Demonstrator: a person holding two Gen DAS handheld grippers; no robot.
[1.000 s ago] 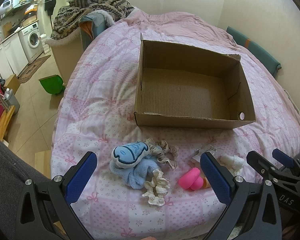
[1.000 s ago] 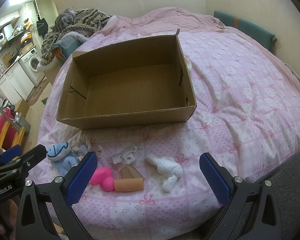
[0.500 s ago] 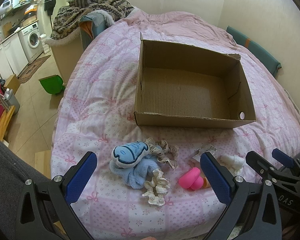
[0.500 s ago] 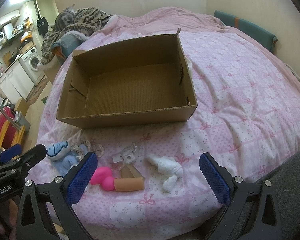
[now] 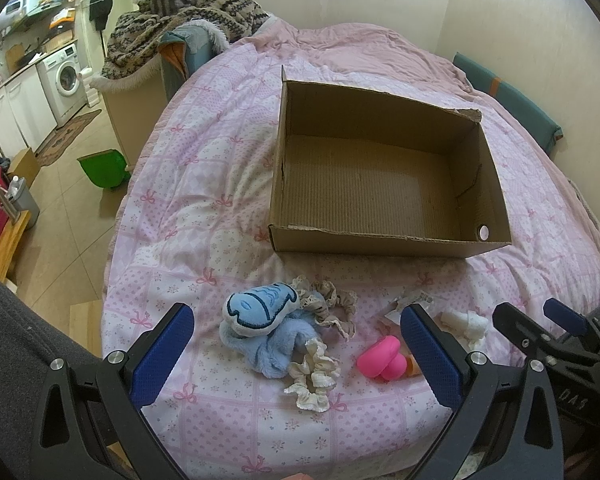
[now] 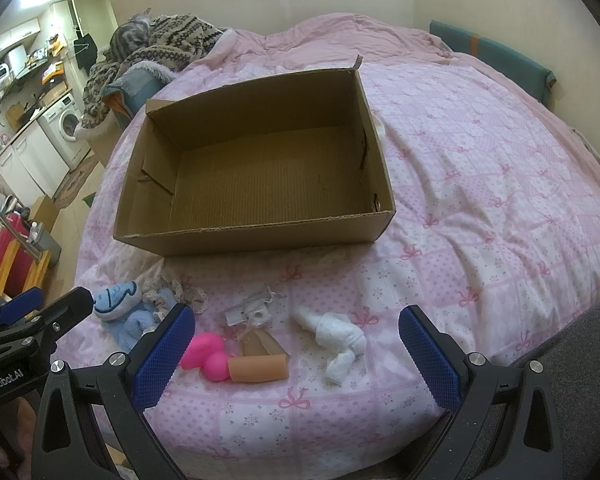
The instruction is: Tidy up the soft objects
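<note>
Soft toys [image 5: 260,316] lie before the box [image 6: 260,232]; both jaws released, empty.

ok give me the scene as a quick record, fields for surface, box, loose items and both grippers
surface: pink quilt
box: cardboard box, open, empty
loose items: blue plush toy, cream scrunchie, beige scrunchie, pink toy, white rolled cloth, clear wrapper, all on the quilt in front of the box
left gripper: open, holding nothing
right gripper: open, holding nothing
</note>
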